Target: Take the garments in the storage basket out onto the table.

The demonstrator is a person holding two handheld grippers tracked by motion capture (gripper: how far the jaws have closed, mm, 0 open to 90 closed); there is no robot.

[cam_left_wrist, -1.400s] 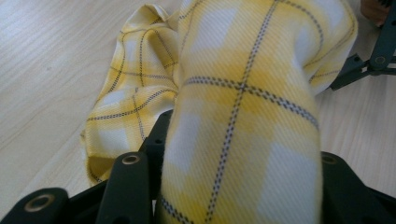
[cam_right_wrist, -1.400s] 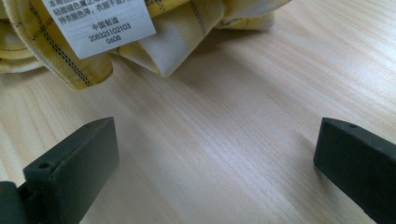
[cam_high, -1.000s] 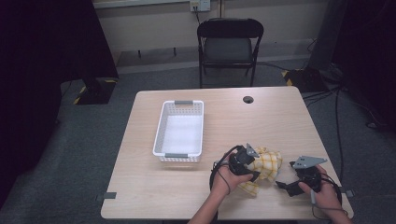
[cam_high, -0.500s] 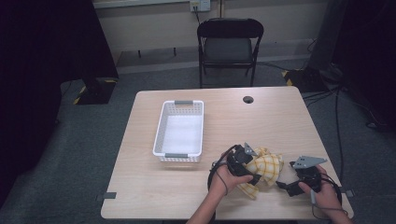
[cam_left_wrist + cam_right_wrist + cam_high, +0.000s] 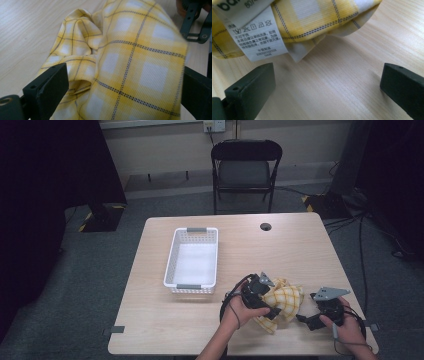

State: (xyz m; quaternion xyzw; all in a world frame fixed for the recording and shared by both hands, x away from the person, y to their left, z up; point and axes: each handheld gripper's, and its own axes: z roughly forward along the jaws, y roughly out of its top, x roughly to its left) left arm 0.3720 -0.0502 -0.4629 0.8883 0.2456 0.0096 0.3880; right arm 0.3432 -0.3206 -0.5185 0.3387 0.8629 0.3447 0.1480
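Note:
A yellow checked cloth (image 5: 286,299) lies crumpled on the table near its front edge. In the high view my left gripper (image 5: 271,311) rests on the cloth's left side. Its jaws have just been opening. In the left gripper view, my left gripper (image 5: 123,72) stands wide, with bunched cloth (image 5: 130,57) between the jaws and loose in the gap. To the right of the cloth, my right gripper (image 5: 306,320) points at it. In the right gripper view, my right gripper (image 5: 328,68) is open over bare wood. The cloth's hem and a white care label (image 5: 257,37) hang just beyond.
A white plastic basket (image 5: 172,265) stands left of the cloth, with nothing in it. A round cable hole (image 5: 265,226) sits near the wooden table's (image 5: 300,255) far edge. A black folding chair (image 5: 245,165) stands behind the table.
The cloth has sagged and spread a little toward the table's front edge beside the left gripper. The right gripper has kept its place.

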